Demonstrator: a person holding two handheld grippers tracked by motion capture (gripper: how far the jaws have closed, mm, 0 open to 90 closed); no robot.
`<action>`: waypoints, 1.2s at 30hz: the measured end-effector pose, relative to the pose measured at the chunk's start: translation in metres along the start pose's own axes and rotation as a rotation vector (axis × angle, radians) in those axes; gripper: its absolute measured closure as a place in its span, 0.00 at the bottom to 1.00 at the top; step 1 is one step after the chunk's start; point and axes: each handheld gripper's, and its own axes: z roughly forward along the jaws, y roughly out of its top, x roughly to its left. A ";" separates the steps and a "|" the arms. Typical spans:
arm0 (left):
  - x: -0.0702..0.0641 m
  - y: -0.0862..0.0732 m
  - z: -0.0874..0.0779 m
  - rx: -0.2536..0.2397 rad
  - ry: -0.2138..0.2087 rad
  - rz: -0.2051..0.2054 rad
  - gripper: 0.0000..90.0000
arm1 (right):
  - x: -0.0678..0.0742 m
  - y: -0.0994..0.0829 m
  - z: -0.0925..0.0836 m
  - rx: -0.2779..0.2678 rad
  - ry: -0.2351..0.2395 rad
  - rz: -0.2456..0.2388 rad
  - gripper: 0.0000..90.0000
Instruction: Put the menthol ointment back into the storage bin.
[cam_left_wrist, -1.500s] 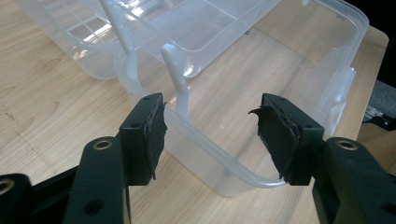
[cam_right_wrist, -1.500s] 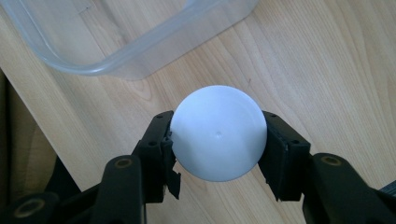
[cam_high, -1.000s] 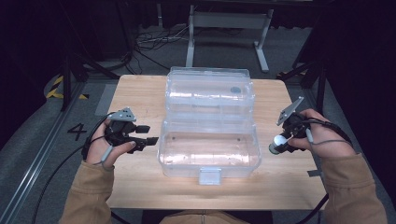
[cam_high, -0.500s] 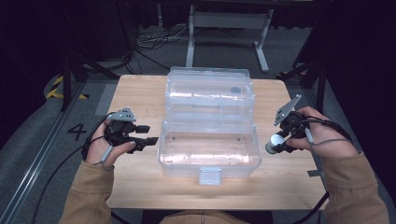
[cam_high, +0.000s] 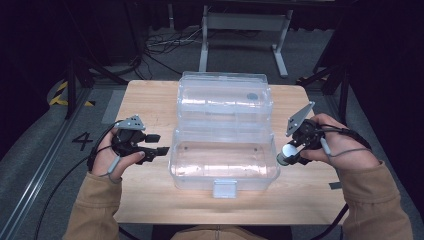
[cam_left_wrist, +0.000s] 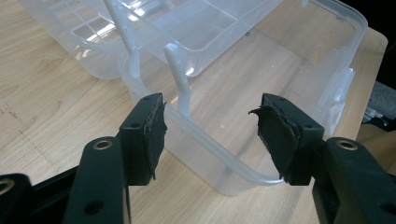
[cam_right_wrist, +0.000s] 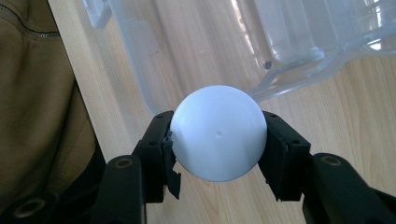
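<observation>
The right gripper (cam_right_wrist: 217, 140) was clamped on a white ball (cam_right_wrist: 218, 132), one black jaw pressing each side of it. In the high view that gripper (cam_high: 289, 154) sat at about 3 o'clock from the box (cam_high: 223, 160), with the ball (cam_high: 285, 151) just beside the box's right end wall; whether ball and wall touched could not be told. The right hand (cam_high: 332, 146) wrapped the gripper from behind, a tan sleeve (cam_high: 372, 205) running back toward 5 o'clock. In the right gripper view the clear plastic rim of the box (cam_right_wrist: 154, 79) lay beyond the ball toward 12 o'clock, over the wooden table (cam_right_wrist: 355, 107).

The left gripper (cam_left_wrist: 210, 128) had its jaws apart, with nothing between them but the near corner of the box (cam_left_wrist: 219, 158) beyond, its rim curving across the gap. In the high view this gripper (cam_high: 157, 144) sat at about 9 o'clock from the box, its tips near the left end wall but apart from it, held by the left hand (cam_high: 114, 155).

The box stood open in the middle of the table (cam_high: 150, 200): the front tub toward 6 o'clock with a latch (cam_high: 224, 188) on its near wall, the lid (cam_high: 223, 97) lying back toward 12 o'clock. A grey metal stand (cam_high: 245, 22) stood on the floor past the table's far edge
</observation>
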 end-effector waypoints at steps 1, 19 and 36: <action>0.000 0.000 0.000 0.000 0.000 0.000 0.47 | 0.000 0.001 0.000 0.004 0.001 -0.010 0.56; 0.001 -0.001 -0.002 -0.004 0.003 -0.003 0.47 | 0.001 0.014 0.017 0.006 0.028 -0.036 0.56; 0.001 -0.001 -0.002 -0.006 0.004 -0.002 0.47 | 0.002 0.020 0.042 0.029 0.064 -0.048 0.56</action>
